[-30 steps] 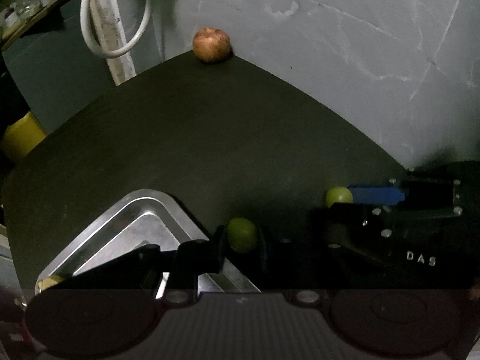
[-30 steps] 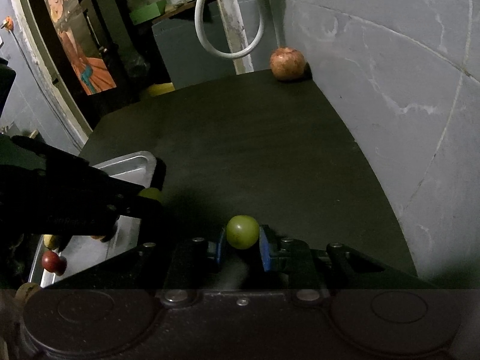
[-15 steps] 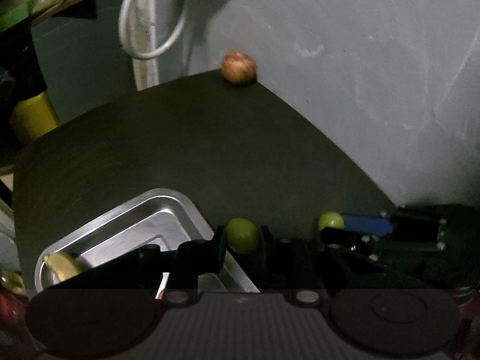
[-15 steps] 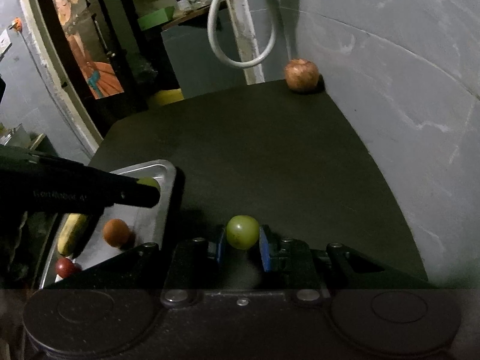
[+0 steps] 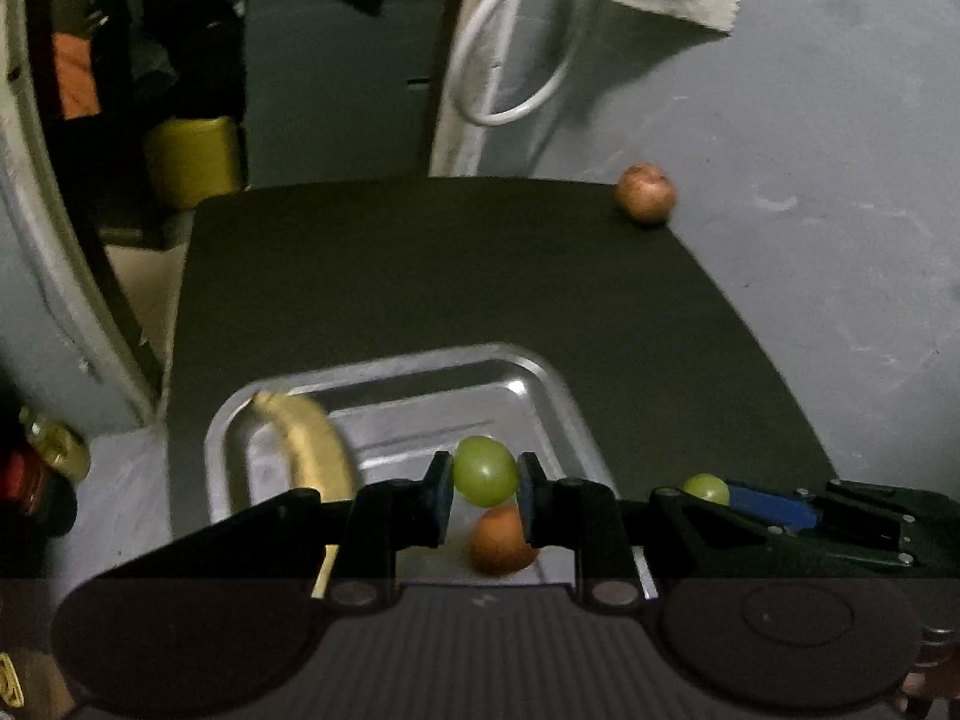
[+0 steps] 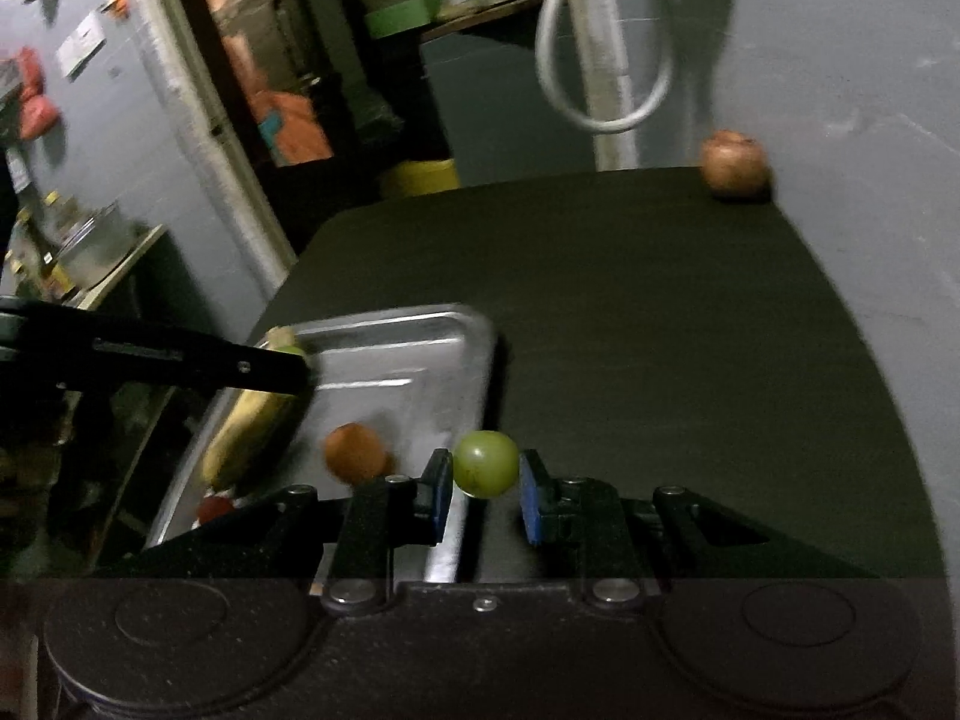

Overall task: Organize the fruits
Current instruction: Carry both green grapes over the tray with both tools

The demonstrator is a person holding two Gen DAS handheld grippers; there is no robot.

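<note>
Both of your grippers are now hanging nearer the metal tray [image 5: 558,384] than a second ago. Your left gripper [image 5: 485,480] is clamping a green fruit [image 5: 485,471] directly above the orange fruit [image 5: 501,540], banana [image 5: 312,450] to its left. Your right gripper [image 6: 485,474] is clamping a second green fruit [image 6: 485,463] over the tray's right rim. Far ahead on the desk [image 6: 660,312], a brown fruit [image 6: 735,163] is sitting against the wall.

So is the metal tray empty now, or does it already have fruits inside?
Not empty. The metal tray holds a banana, an orange fruit and a small red fruit. The brown fruit is on the table by the wall.
</note>
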